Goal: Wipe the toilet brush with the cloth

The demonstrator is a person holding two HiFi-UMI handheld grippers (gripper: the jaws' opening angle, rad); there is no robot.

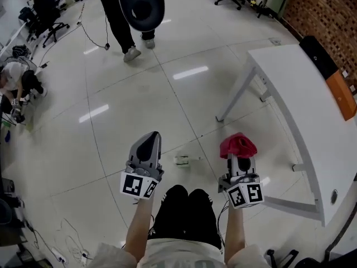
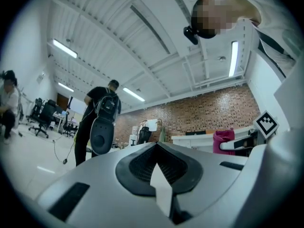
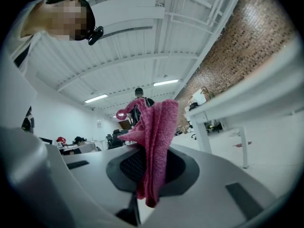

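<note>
Gripping the pink cloth (image 3: pixel 154 141) with the right gripper (image 1: pixel 239 159).
Left gripper (image 1: pixel 149 142) is hanging closed and empty beside it.

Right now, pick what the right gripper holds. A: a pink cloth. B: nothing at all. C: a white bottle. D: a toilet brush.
A: in the right gripper view the right gripper is shut on the pink cloth, which sticks up from between its jaws.
</note>
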